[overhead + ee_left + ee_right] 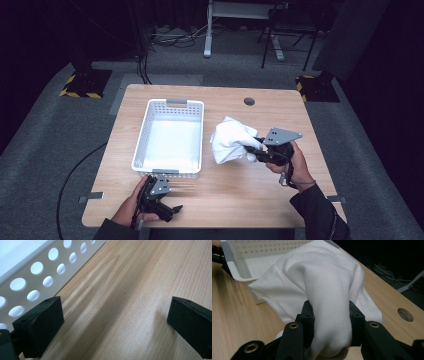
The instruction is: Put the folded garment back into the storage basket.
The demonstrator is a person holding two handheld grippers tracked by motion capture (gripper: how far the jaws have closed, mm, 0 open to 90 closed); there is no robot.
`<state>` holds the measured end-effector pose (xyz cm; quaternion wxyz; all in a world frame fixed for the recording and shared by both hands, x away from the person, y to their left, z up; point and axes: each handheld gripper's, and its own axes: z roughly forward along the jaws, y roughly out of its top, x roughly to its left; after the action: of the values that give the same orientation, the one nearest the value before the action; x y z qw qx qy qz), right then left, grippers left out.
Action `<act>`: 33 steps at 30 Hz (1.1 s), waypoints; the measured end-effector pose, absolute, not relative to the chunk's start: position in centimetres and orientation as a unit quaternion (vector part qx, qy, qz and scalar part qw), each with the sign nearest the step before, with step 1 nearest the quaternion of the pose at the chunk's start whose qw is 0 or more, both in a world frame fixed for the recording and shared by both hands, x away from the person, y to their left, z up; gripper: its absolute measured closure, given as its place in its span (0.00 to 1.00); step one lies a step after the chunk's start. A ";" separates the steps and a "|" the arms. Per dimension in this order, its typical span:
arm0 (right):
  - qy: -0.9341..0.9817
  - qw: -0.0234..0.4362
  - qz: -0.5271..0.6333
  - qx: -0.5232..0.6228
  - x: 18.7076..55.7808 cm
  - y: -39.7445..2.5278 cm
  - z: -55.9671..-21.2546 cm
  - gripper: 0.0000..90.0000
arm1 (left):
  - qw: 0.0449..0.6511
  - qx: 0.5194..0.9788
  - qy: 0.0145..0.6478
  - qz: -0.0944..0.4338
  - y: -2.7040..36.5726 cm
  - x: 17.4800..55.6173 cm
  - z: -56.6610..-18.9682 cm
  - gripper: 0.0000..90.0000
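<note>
High view: white cloth (229,141) bunched on table (250,200) just right of white basket (169,137), near side pinched by right gripper (250,149), held in person's right hand (295,167); cloth partly lifted, rest draped on wood, corner close to basket's right wall but can't tell if touching. Left gripper (172,210) low near table's front edge, just in front of basket's near rim, held in left hand (132,207), nothing in it. Left gripper view: jaws wide apart w/ bare wood grain between, perforated basket wall (37,272) at upper left, close beside left jaw; no cloth here. Right gripper view: jaws clamped on thick fold of cloth (324,297), fabric bulging up & over between pads, loose folds spilling toward basket (242,262) beyond; round cable hole (405,314) in tabletop at right. Likely step: carrying cloth over into basket. Risks, as judged: grip on one bunched fold only, so trailing part may drag on wood or snag on basket rim & hang outside when let go; fold could slip from pads if swung fast, since fabric looks soft & slack; light basket may shift if cloth or gripper catches wall – left gripper close enough to steady it but not touching it now
</note>
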<state>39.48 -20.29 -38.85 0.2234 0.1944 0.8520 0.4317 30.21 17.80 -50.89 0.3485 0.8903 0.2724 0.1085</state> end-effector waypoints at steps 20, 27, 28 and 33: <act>0.855 0.224 0.429 0.189 40.3 -17.3 -37.9 0.73 | 0.349 0.890 0.273 0.108 17.8 30.2 -50.9 0.01; 0.854 0.224 0.430 0.189 40.6 -16.2 -37.7 0.73 | 0.349 0.890 0.273 0.108 17.8 30.2 -50.9 0.01; 0.854 0.224 0.431 0.189 40.6 -16.1 -37.7 0.73 | 0.348 0.890 0.272 0.109 17.8 30.2 -50.9 0.01; 0.855 0.219 0.430 0.191 40.9 -15.1 -37.7 0.73 | 0.349 0.890 0.273 0.108 17.8 30.2 -50.9 0.01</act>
<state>40.86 -15.14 -37.66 0.2193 0.1906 0.8547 0.4302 30.19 17.80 -50.89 0.3485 0.8902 0.2726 0.1081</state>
